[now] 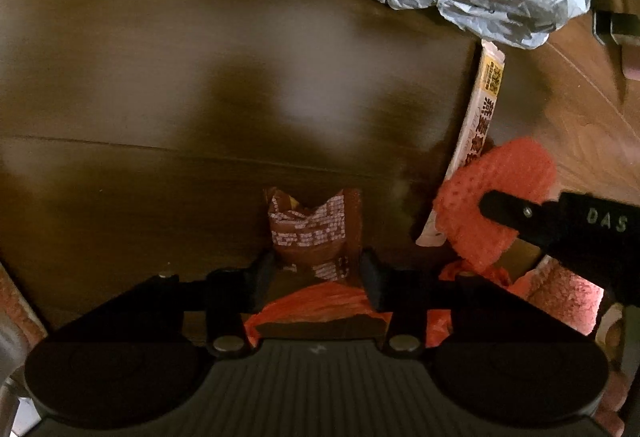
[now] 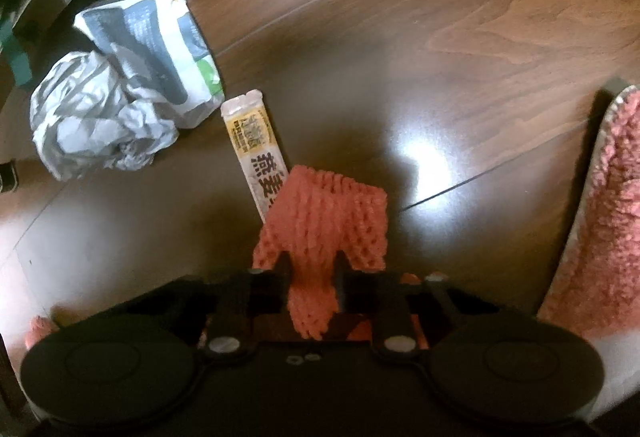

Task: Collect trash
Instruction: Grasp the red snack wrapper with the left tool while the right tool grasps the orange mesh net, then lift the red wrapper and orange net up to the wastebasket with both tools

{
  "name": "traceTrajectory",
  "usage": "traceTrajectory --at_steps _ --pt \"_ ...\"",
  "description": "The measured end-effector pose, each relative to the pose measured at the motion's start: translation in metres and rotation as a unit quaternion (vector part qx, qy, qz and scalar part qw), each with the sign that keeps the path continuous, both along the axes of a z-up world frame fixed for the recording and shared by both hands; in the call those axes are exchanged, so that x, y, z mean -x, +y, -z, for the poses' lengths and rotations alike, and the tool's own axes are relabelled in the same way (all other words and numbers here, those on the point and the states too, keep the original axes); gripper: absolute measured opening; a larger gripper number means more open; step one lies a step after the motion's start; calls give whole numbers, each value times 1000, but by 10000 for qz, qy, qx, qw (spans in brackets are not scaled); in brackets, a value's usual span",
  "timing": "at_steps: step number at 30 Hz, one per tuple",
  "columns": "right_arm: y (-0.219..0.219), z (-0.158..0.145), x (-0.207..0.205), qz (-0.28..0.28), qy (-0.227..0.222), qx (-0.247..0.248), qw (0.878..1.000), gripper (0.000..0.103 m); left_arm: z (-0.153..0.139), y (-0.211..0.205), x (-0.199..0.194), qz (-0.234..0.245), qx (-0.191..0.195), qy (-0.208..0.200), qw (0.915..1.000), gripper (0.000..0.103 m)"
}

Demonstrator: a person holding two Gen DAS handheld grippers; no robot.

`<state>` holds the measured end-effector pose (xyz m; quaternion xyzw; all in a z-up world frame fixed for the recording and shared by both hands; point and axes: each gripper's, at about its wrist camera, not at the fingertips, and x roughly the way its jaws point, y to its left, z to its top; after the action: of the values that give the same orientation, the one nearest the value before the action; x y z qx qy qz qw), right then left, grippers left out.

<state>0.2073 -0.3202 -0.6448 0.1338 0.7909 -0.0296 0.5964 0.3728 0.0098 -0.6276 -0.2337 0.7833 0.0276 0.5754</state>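
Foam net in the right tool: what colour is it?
Orange-pink foam net, best in the right wrist view.

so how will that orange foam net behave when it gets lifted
The orange foam net probably squashes easily: it bunches narrow where the right hand-held gripper pinches it. Its open mesh suggests it is very light and floppy, unlikely to slip.

The floor [image 2: 460,17] is dark brown wood-grain planking with thin seams between the boards. A bright patch of light glares off it in the right wrist view, while shadow darkens the nearer boards. A fuzzy pink slipper [image 2: 608,213] rests at the right edge.
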Motion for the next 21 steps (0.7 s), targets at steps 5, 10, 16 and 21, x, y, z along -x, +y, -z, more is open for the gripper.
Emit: traceTrajectory --at_steps 5,10,16,21 --pt "0 -29 5 -48 -157 98 9998 10 -21 3 0 -58 -38 -104 9999 43" --pt "6 -65 5 -183 -388 41 9991 10 -54 7 4 -123 -76 -291 9995 41" --pt "14 -135 8 -590 -836 -136 9947 10 -114 9 12 -273 -128 -689 9972 40" --pt "21 -191 16 -915 -1286 -316 9870 10 -166 25 20 -380 -117 -1119 9929 38"
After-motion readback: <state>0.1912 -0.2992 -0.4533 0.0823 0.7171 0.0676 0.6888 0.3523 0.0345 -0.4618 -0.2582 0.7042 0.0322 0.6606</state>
